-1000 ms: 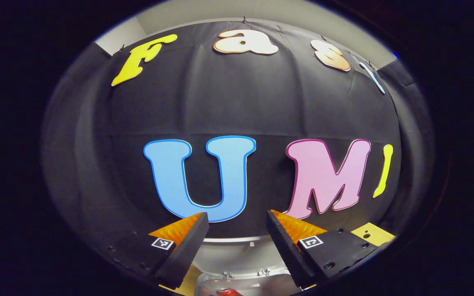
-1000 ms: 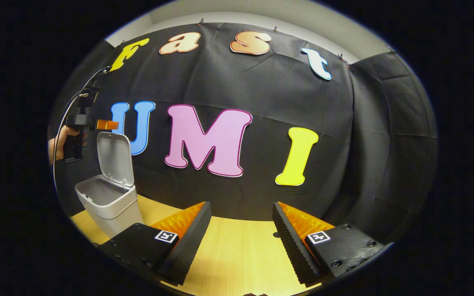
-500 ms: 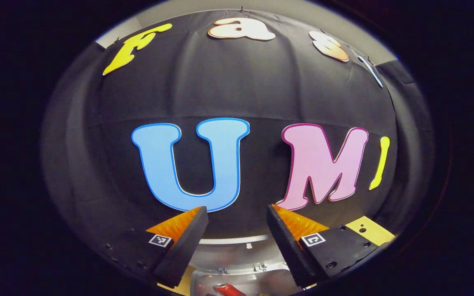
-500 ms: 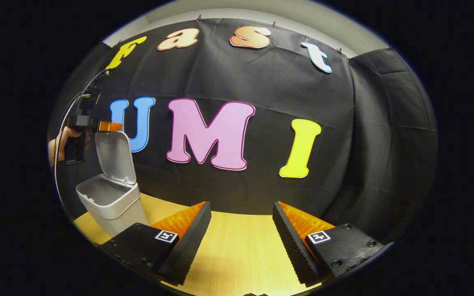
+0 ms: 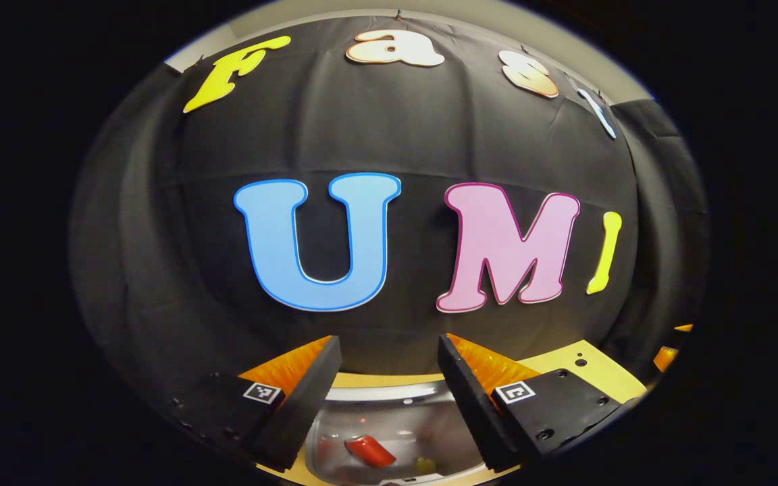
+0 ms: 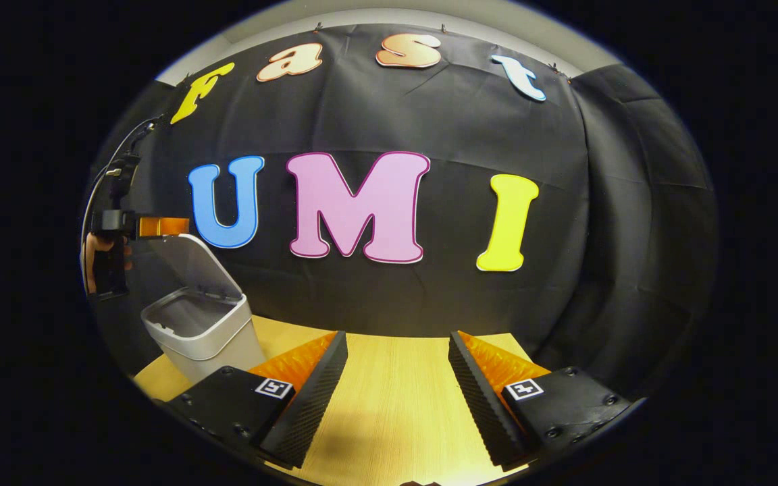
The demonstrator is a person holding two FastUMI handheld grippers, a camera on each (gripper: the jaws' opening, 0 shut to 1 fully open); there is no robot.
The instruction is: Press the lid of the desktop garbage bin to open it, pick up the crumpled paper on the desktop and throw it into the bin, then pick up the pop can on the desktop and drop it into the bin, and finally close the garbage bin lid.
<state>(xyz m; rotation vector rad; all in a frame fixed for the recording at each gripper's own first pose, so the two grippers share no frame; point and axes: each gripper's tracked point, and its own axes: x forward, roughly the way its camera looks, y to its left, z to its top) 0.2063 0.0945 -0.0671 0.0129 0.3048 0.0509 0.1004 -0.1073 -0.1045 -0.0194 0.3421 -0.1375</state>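
The grey desktop bin stands at the left of the right gripper view on the wooden table. Its lid leans forward, about halfway down over the opening. My left gripper, held by a hand, rests open against the lid's top edge. In the left gripper view, the left gripper is open and the glossy grey bin lies just below its fingers. A red item shows there, likely the pop can. My right gripper hovers open over bare table, holding nothing.
The black booth wall stands close behind the bin and table. A strip of the wooden table shows at the right of the left gripper view. The table's far right corner ends near the wall.
The lid has swung from nearly upright to about halfway down, with the left gripper following its top edge forward and down. The right gripper has drifted slightly and stays open.
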